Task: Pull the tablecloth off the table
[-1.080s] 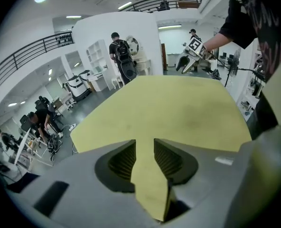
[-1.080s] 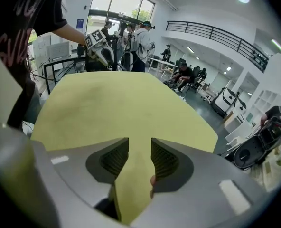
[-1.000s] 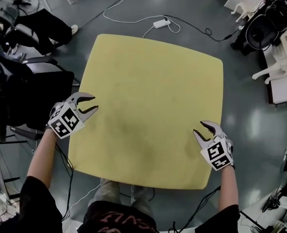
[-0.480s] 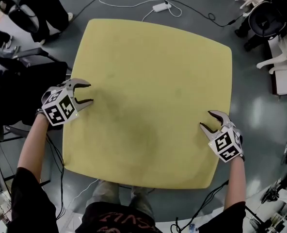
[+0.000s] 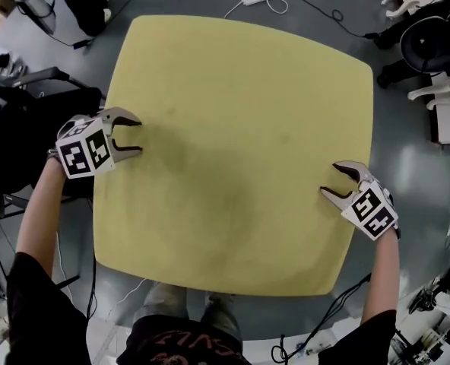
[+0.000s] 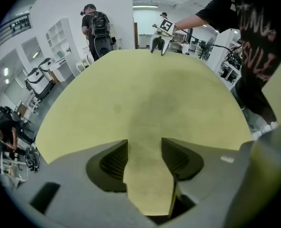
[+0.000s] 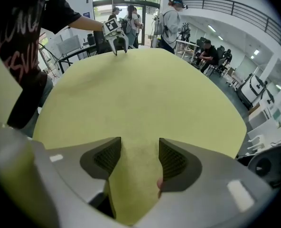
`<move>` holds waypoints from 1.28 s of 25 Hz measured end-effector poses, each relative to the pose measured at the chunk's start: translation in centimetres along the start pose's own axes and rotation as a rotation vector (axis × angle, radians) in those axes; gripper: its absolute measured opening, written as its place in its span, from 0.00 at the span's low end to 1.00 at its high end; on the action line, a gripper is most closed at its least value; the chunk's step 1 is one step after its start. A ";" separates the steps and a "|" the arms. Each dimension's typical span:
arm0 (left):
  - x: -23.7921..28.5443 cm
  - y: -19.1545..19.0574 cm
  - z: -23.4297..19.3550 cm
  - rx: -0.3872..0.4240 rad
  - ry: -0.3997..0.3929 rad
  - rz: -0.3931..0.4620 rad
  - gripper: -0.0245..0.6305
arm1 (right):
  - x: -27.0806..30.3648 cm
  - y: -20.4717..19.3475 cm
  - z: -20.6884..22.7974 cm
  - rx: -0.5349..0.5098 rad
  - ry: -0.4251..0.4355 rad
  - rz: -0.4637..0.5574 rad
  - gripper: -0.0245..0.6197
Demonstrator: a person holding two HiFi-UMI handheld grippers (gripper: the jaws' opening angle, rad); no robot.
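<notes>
Item: yellow tablecloth, spread flat at centre frame and hiding the table. Probably light, soft and limp; best pinched at the side edges. Left gripper, mid-left, and right gripper, lower right: jaws just opening, wide apart over flat cloth, nothing gripped.

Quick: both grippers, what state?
Left gripper: open, jaws just been opening, nothing between them, tablecloth flat below.
Right gripper: open, just been opening, nothing held.

One yellow tablecloth, two hand-held grippers
</notes>
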State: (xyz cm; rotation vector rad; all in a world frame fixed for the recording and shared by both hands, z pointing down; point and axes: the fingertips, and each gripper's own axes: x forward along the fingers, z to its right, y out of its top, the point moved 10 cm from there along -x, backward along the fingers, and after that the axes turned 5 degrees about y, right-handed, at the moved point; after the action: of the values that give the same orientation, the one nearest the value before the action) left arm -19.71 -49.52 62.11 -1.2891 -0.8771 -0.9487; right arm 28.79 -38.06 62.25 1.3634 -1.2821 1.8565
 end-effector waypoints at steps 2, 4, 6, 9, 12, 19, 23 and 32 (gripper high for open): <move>0.2 0.2 -0.4 0.002 -0.030 -0.004 0.40 | 0.1 0.2 0.9 0.013 0.052 -0.028 0.46; 0.4 0.5 -1.0 0.004 -0.058 -0.011 0.40 | 0.2 0.5 1.8 0.018 0.088 -0.040 0.48; 0.6 0.7 -1.5 0.009 -0.077 -0.013 0.40 | 0.3 0.6 2.3 0.013 0.097 -0.037 0.48; 0.7 0.8 -1.6 0.016 -0.086 -0.016 0.40 | 0.3 0.2 2.3 0.022 0.095 -0.029 0.48; 0.6 0.7 -1.5 0.017 -0.082 -0.014 0.39 | 0.3 0.1 2.3 0.032 0.090 -0.022 0.46; 0.7 0.8 -1.3 0.027 -0.090 -0.017 0.34 | 0.5 0.3 2.3 0.041 0.094 -0.045 0.42; 0.7 1.1 -1.5 0.038 -0.093 -0.023 0.29 | 0.3 0.5 2.7 0.051 0.084 -0.052 0.38; 0.7 0.9 0.3 0.045 -0.071 -0.012 0.08 | 0.4 0.9 0.9 0.018 0.054 -0.081 0.22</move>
State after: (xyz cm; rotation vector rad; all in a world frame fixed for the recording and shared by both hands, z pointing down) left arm -18.62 -49.23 62.47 -1.2868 -0.9574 -0.8924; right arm 28.31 -39.34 62.27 1.3450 -1.1689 1.8415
